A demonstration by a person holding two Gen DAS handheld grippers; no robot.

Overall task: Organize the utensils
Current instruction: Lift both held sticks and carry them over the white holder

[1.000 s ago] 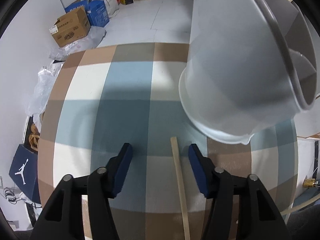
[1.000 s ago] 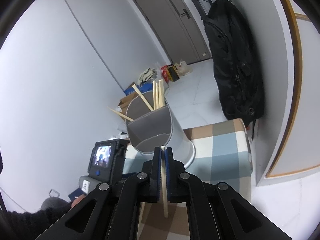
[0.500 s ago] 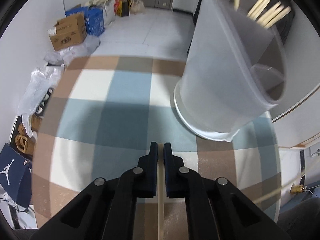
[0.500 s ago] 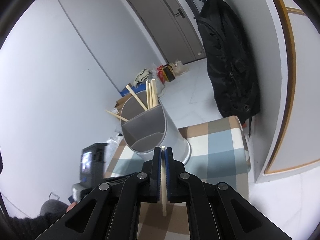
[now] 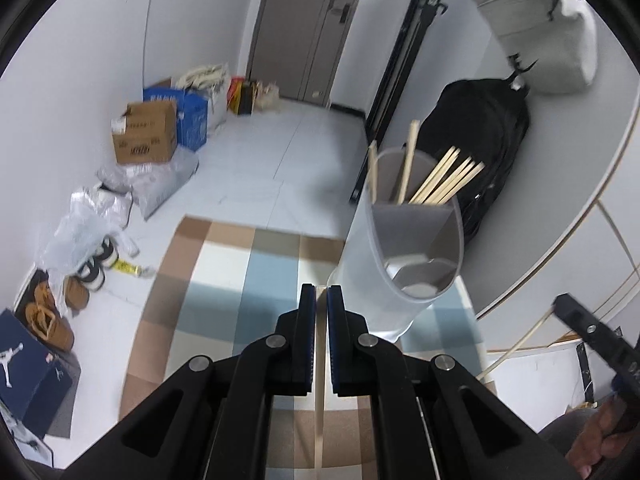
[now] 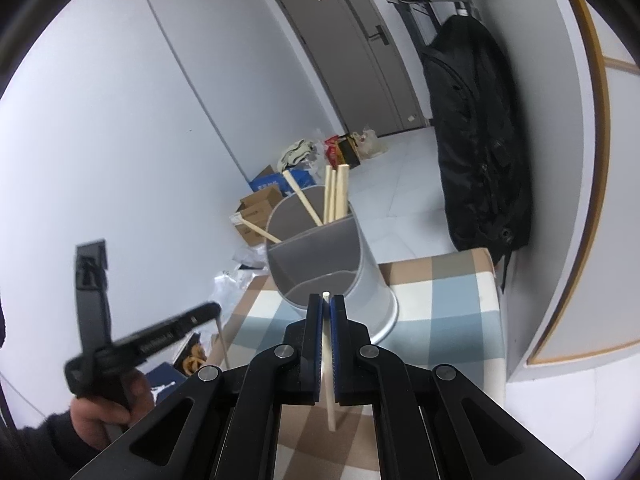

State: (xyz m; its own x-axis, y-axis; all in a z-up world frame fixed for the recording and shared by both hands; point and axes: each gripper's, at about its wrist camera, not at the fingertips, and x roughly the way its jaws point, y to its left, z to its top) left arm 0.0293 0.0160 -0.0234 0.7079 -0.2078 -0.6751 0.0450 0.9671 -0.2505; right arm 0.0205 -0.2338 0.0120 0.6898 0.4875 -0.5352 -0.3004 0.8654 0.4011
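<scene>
A checked cloth in tan, blue and white covers the table; on it stands a grey utensil holder, split by an inner wall into two compartments. The far compartment holds a bundle of wooden chopsticks that lean against its rim; the near one looks bare of sticks, though its floor is partly hidden.

The left gripper has its blue pads pressed on a single pale chopstick, which runs down between the jaws and out below them over the cloth. Its tips sit just beside the holder's base, on the left of it in the left wrist view.

The right gripper likewise pinches a chopstick of its own, the stick's top end poking just past the fingertips, in line with the holder's near rim in the right wrist view.
</scene>
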